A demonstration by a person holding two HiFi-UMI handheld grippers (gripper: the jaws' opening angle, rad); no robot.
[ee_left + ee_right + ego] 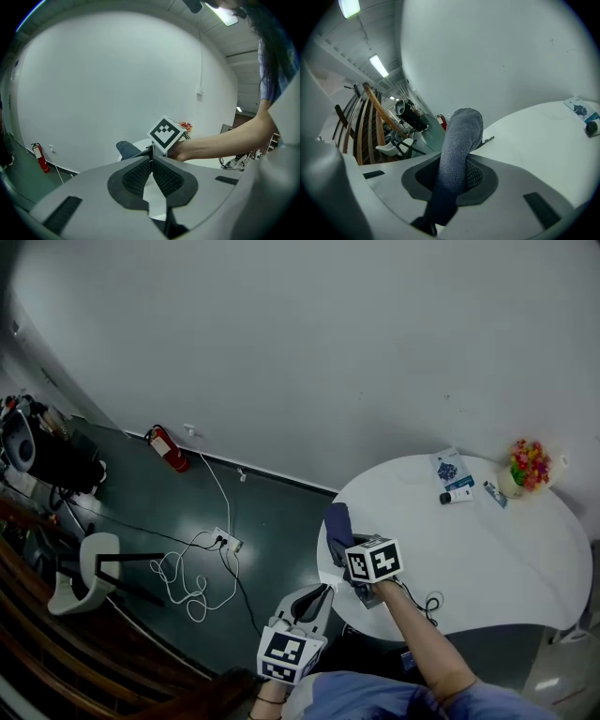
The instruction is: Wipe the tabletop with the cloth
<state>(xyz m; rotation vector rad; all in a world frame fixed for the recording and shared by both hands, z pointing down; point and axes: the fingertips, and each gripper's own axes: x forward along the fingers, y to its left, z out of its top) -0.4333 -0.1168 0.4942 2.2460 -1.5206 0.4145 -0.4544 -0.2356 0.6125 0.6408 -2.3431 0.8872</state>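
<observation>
A round white table [487, 559] fills the right of the head view. My right gripper [345, 557] hovers over its left edge, shut on a dark blue-grey cloth [337, 526]. In the right gripper view the cloth [457, 154] sticks up from between the jaws, with the tabletop [543, 140] beyond it. My left gripper [314, 601] is lower, off the table's left edge over the floor. In the left gripper view its jaws [151, 176] stand closed together with nothing between them, pointing at the right gripper's marker cube [166, 132].
At the table's far side lie a blue-printed leaflet [450, 468], a small tube [457, 496] and a vase of flowers [527, 465]. A cable [429, 598] hangs off the near edge. On the floor are a red extinguisher [169, 448], white cords [192, 573] and a chair [89, 568].
</observation>
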